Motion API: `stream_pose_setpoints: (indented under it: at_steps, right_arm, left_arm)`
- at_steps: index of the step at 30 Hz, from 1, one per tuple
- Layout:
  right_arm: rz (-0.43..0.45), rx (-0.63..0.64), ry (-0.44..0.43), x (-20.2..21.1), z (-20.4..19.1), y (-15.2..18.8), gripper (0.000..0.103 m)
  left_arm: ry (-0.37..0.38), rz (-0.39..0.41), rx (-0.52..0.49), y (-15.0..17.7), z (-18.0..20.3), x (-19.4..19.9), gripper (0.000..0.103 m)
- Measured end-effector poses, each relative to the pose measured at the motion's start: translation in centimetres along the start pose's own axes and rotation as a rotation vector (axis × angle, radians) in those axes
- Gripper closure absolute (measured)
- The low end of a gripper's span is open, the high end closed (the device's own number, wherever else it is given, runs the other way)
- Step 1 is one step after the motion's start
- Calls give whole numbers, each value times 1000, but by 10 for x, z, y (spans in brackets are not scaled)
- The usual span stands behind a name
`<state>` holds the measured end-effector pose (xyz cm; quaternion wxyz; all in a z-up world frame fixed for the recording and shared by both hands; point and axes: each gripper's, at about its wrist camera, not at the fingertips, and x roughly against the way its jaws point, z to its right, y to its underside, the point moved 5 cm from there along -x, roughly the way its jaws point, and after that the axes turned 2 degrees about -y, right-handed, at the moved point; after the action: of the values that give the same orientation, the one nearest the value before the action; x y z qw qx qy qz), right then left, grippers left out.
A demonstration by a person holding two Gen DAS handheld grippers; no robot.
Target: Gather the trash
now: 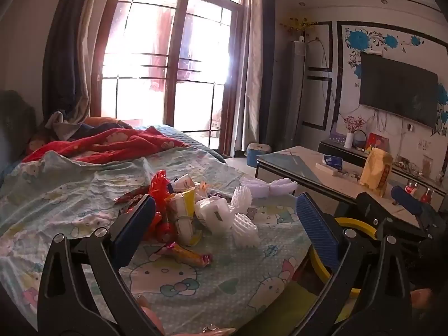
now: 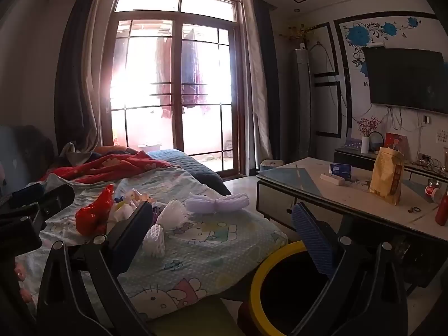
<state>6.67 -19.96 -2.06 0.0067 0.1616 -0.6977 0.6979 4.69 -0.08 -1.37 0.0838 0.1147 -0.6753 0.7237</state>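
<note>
A pile of trash point(image 1: 193, 210) lies on the Hello Kitty bedsheet point(image 1: 196, 280): red crinkled wrappers point(image 1: 158, 190), a yellow-white packet point(image 1: 184, 212), white foam fruit nets point(image 1: 246, 229) and an orange candy wrapper point(image 1: 190, 254). My left gripper point(image 1: 226, 224) is open and empty just before the pile. My right gripper point(image 2: 221, 229) is open and empty, over the bed's edge. A bin with a yellow rim point(image 2: 263, 268) stands on the floor below it; it also shows in the left wrist view point(image 1: 352, 224). The foam nets point(image 2: 155, 238) and red wrapper point(image 2: 92, 215) show in the right wrist view.
A red blanket point(image 1: 112, 142) lies at the head of the bed. A coffee table point(image 2: 350, 193) to the right holds a yellow bag point(image 2: 387, 176), a blue packet and a red bottle point(image 2: 442, 210). A television hangs on the right wall. Glass doors stand behind.
</note>
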Motion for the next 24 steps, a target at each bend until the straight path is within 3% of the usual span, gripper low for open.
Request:
stream_pose_setpoints:
  at_steps: [24]
  right_arm:
    - [6, -1, -2, -3, -10, -1, 6]
  left_arm:
    - [9, -13, 24, -3, 0, 4, 11]
